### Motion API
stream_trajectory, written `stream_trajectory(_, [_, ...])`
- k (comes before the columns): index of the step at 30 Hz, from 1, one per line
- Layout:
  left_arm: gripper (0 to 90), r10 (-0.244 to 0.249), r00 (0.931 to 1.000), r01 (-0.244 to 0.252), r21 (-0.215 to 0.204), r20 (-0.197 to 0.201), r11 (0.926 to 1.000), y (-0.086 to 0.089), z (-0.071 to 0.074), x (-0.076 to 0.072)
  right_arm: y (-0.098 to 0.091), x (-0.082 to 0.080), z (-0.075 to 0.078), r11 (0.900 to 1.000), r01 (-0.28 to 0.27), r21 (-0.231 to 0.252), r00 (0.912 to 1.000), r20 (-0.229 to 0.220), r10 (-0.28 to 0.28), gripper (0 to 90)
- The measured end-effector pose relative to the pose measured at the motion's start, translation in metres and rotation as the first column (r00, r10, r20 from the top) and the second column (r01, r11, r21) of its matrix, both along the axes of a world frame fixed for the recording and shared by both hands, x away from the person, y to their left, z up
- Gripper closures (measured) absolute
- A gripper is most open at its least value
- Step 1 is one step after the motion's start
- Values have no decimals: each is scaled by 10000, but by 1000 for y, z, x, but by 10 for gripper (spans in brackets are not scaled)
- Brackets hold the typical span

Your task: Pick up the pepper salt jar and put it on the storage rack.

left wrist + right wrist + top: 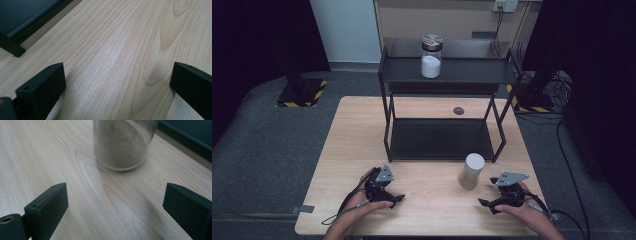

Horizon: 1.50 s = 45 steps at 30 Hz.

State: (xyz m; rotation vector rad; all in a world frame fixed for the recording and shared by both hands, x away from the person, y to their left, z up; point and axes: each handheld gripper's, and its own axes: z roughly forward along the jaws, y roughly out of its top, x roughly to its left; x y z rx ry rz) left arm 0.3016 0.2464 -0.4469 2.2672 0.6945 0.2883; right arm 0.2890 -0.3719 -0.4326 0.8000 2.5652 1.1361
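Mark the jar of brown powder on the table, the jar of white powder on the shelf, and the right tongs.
clear jar of brown powder (471, 172), high view, side wall.
clear jar of white powder (431, 65), high view, glass body.
right tongs (488, 205), high view, between the tips.

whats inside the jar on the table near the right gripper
The jar holds a brownish-grey powder that slopes up one side, seen through its clear wall. Its white lid covers the top, so how full it is near the rim cannot be seen.
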Motion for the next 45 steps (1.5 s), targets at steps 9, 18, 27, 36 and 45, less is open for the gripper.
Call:
stream_trajectory(9, [0, -3, 10000, 3, 3, -1, 10000, 0, 0, 0, -5, 3, 12, 9997, -26, 241, 9999, 113, 23, 81])
stream_trajectory(18, [0, 49, 10000, -49, 3, -3, 10000, 0, 0, -1, -3, 7, 24, 9991, -256, 345, 9993, 298, 246, 82])
stream_trajectory(27, [0, 59, 10000, -59, -9, -3, 10000, 0, 0, -1, -3, 10, 27, 9984, -200, 532, 9992, 351, 181, 85])
stream_trajectory(36, [0, 60, 10000, -60, -10, -3, 10000, 0, 0, -1, 2, 17, 29, 9970, -45, 772, 9991, 426, 13, 93])
stream_trajectory(45, [0, 61, 10000, -61, -10, -2, 10000, 0, 0, -1, 15, 22, 31, 9957, -22, 925, 9980, 633, -37, 112])
